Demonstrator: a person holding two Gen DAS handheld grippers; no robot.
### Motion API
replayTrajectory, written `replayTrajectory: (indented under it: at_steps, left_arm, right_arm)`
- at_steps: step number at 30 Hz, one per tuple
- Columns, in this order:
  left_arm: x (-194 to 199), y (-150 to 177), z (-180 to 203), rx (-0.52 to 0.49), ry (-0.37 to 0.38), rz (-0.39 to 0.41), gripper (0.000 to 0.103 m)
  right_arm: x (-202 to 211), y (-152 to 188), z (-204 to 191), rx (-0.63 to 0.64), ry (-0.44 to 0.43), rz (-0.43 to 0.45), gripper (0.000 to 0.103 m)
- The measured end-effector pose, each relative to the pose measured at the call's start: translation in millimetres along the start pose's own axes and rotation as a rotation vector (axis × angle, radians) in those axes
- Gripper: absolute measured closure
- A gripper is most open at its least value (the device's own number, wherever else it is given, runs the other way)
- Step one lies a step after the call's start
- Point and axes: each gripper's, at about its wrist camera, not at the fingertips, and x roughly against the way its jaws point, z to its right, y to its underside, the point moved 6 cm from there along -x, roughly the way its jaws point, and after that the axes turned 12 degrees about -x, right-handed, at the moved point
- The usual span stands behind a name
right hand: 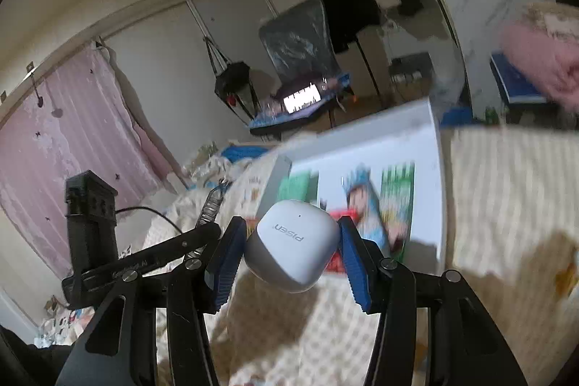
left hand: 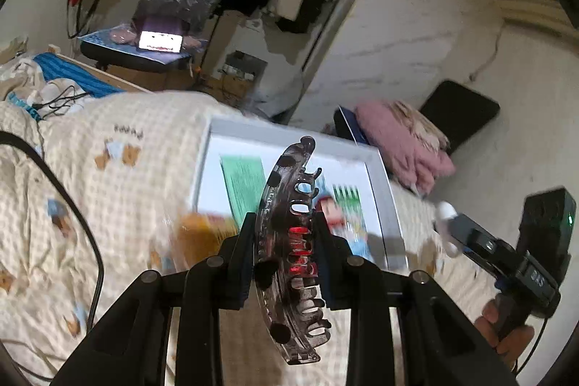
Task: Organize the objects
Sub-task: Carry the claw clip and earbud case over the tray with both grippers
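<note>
My left gripper [left hand: 283, 234] is shut on a long dark translucent hair claw clip [left hand: 289, 241], held upright above the checked bedspread. My right gripper [right hand: 291, 243] is shut on a white earbud case [right hand: 293, 243] with grey lettering, its blue pads [right hand: 228, 259] pressing both sides. Ahead of both lies a white tray [left hand: 383, 176] [right hand: 434, 140] on the bed, holding green and colourful packets [left hand: 244, 179] [right hand: 396, 190]. In the left wrist view the right gripper [left hand: 447, 227] shows at the right edge with the white case. The left gripper [right hand: 211, 205] appears at the left of the right wrist view.
A cream checked bedspread [left hand: 119, 176] covers the bed. A black cable [left hand: 87, 234] runs across it at left. A pink blanket [left hand: 405, 140] lies on a seat beyond the tray. A chair with a lit screen [left hand: 161, 42] stands at the back, and clothes hang behind it.
</note>
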Motion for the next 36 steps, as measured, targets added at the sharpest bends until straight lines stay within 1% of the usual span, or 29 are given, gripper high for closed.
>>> replayTrajectory:
  at_steps: [4,6,8,10,12,16,17,20,21,23,26,28,31,32,36]
  left_arm:
    - [-14,-32,-5,0.018,0.006,0.008,0.071]
    - [-21,-43,-5,0.039,-0.003,0.027,0.071]
    - [-29,-55,-3,0.048,-0.019,0.055,0.071]
    - [-43,-64,4,0.014,-0.010,0.045,0.071]
    - [-56,-70,9,-0.014,-0.012,0.028,0.071]
    - [-88,-77,16,-0.060,-0.002,-0.020,0.071]
    - [-98,-76,18,-0.077,0.000,-0.049,0.071]
    - [-128,-70,18,-0.116,-0.029,-0.128,0.071]
    - [-136,-67,17,-0.116,-0.036,-0.150,0.071]
    - [-148,-61,14,-0.109,-0.051,-0.172,0.071]
    - [-155,-52,13,-0.088,-0.053,-0.174,0.071]
    - [-156,-46,13,-0.082,-0.065,-0.175,0.071]
    - [-159,-37,11,-0.083,-0.071,-0.178,0.071]
    - [-159,-35,12,-0.087,-0.073,-0.176,0.071]
    - [-162,-30,15,-0.096,-0.071,-0.182,0.071]
  right_arm:
    - [-2,-28,-4,0.010,-0.001,0.027,0.050]
    - [-2,-42,-5,0.008,0.000,0.063,0.050]
    - [1,-60,-8,-0.010,-0.028,0.118,0.050]
    - [4,-72,-7,-0.027,-0.047,0.137,0.050]
    - [7,-84,-9,-0.015,-0.049,0.167,0.050]
    - [-1,-95,-5,0.007,-0.041,0.185,0.050]
    - [-6,-95,-1,0.006,-0.025,0.181,0.050]
    - [-31,-88,14,0.010,0.060,0.138,0.050]
    - [-45,-81,20,0.024,0.112,0.102,0.050]
    - [-65,-72,31,0.042,0.191,0.048,0.050]
    - [-88,-59,49,0.031,0.254,-0.025,0.050]
    - [-100,-47,63,-0.019,0.285,-0.091,0.050]
    - [-105,-37,75,-0.058,0.280,-0.143,0.050]
    - [-104,-35,75,-0.044,0.288,-0.143,0.050]
    - [-101,-25,67,0.075,0.373,-0.133,0.050]
